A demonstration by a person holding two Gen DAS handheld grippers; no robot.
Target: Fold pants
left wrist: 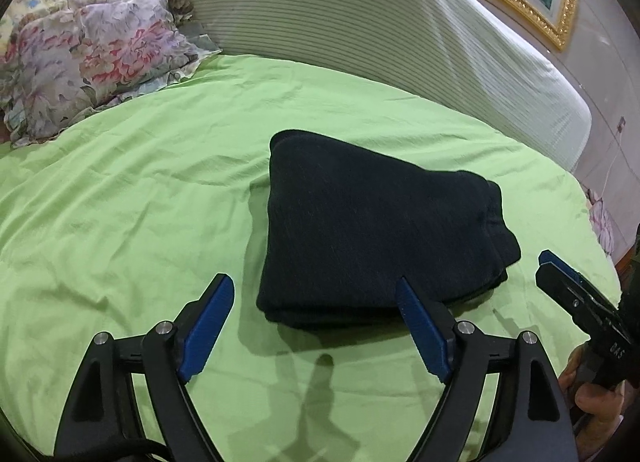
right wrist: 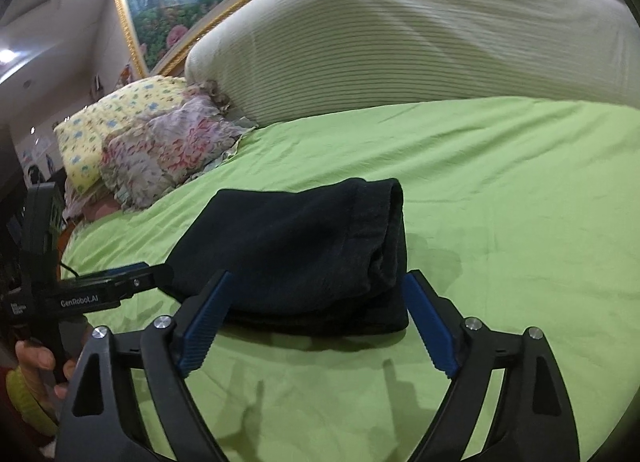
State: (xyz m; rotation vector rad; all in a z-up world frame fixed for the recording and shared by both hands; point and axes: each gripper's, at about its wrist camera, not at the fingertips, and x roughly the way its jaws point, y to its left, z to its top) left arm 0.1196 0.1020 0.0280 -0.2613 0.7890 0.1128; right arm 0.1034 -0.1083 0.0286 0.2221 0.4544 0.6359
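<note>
Black pants (left wrist: 372, 229) folded on the green bedsheet (left wrist: 140, 201)
Left gripper (left wrist: 316, 294) and right gripper (right wrist: 316, 290) — both spread wide, gripping nothing; pants lie free.

My left camera looks steeply down along its fingers, close over the folded pants (left wrist: 372, 229) on the green sheet (left wrist: 120, 201). My right camera looks flatter, from the other side. Both share pants, sheet and striped bolster (right wrist: 400, 41).

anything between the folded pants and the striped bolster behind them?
Nothing: only bare green sheet separates the folded pants from the striped bolster. Both wrist views show it, clearest in the left wrist view.
</note>
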